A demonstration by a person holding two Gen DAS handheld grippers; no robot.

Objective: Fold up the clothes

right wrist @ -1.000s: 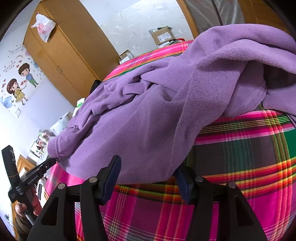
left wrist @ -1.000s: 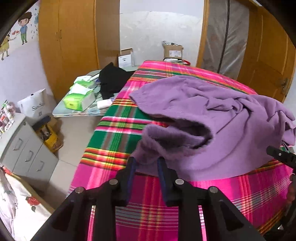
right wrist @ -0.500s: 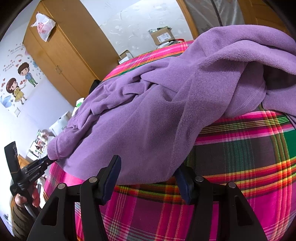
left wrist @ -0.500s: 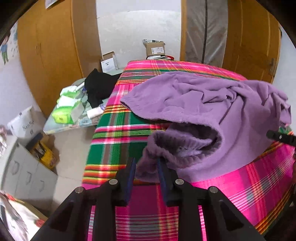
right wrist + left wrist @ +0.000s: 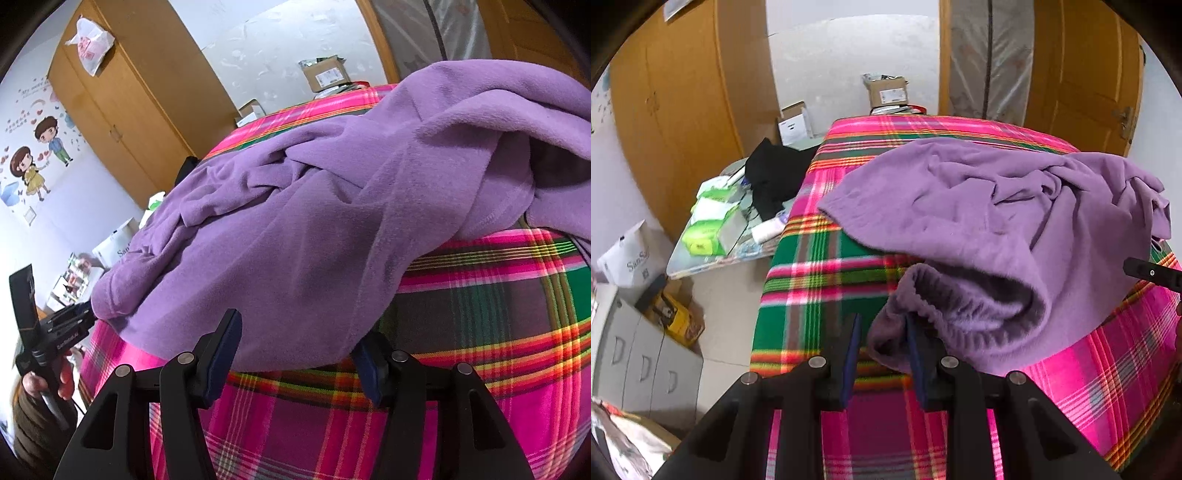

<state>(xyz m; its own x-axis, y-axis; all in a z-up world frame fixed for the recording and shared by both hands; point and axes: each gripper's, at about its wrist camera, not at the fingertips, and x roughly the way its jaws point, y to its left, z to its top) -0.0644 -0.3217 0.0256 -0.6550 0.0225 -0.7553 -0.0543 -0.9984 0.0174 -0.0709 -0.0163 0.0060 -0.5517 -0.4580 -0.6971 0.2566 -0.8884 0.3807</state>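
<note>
Basically nothing's been folded yet: the purple fleece (image 5: 990, 229) is still heaped and rumpled on the plaid bed (image 5: 827, 280). Its cuff at 6 o'clock is pinched by the left gripper (image 5: 882, 354); the right gripper (image 5: 295, 350) is spread wide, hem between the jaws, ungripped.

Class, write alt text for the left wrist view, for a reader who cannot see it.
A crumpled purple garment lies on a bed with a pink and green plaid cover, and the left gripper has the near hem between its fingers. A cluttered side table and wooden wardrobe stand beyond, left.
</note>
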